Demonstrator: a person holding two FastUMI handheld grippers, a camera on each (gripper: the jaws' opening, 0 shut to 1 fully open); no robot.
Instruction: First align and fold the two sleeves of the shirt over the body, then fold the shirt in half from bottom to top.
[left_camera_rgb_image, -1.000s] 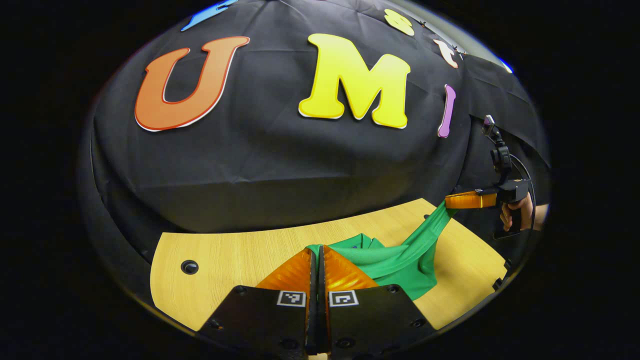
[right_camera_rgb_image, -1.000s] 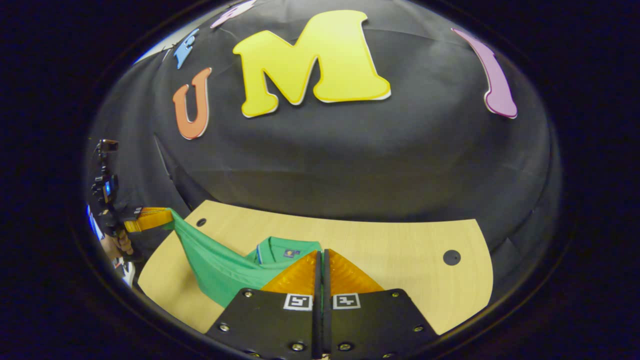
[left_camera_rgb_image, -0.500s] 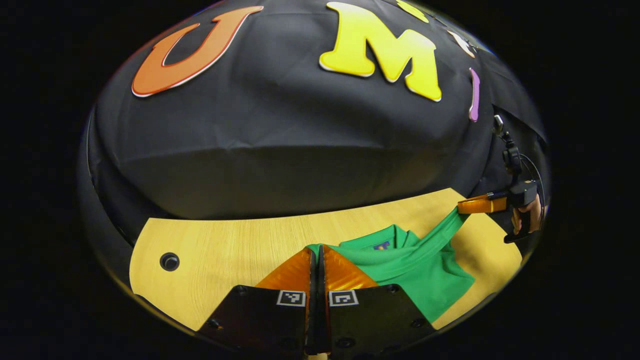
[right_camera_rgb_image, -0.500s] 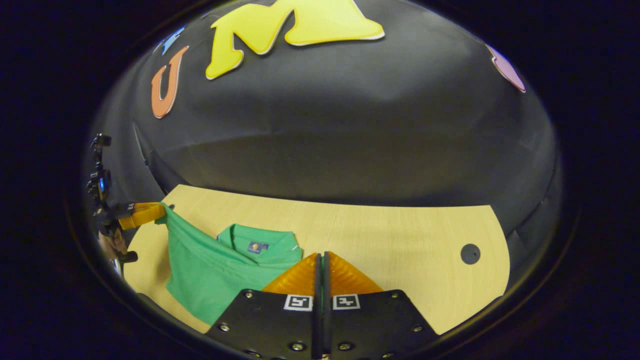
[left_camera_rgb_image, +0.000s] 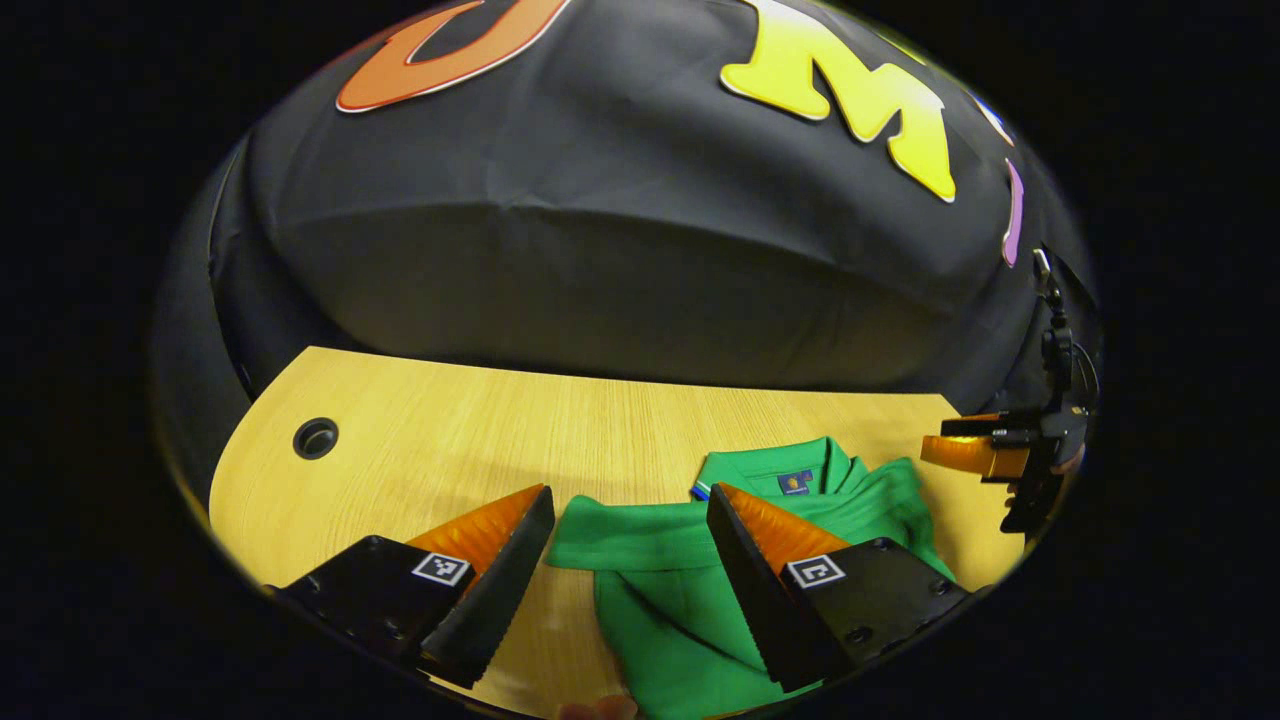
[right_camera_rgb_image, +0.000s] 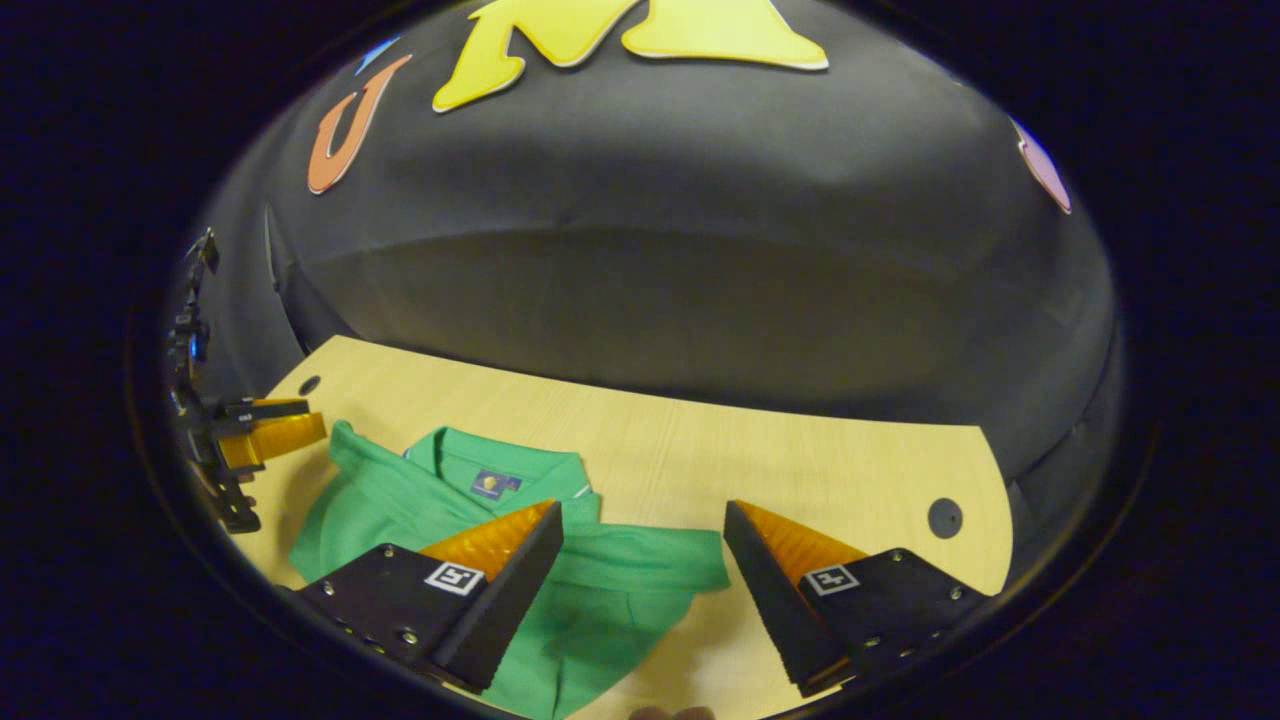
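Note:
A green polo shirt (left_camera_rgb_image: 640, 535) lies on the wooden table (left_camera_rgb_image: 450, 430) with its collar (left_camera_rgb_image: 790, 470) toward the wall. My left gripper (left_camera_rgb_image: 630, 492) stands open just above a sleeve lying flat across the shirt, holding nothing. In the right gripper view, the shirt (right_camera_rgb_image: 640, 560) spreads under my right gripper (right_camera_rgb_image: 642, 507), which is open with the other sleeve between its fingers, untouched. The collar (right_camera_rgb_image: 500, 470) shows to the left. Each gripper appears at the edge of the other's view, the right gripper (left_camera_rgb_image: 950, 440) and the left gripper (right_camera_rgb_image: 280, 420), both with fingers apart.
The table has a round cable hole (left_camera_rgb_image: 315, 438) near its left end and another cable hole (right_camera_rgb_image: 943, 517) near its right end. Black cloth hangs right behind the table's far edge. Bare wood lies on both sides of the shirt.
Both grippers were shut on the shirt and holding it stretched above the table. Now both are open, and the shirt has dropped flat on the table. Both views have tilted lower.

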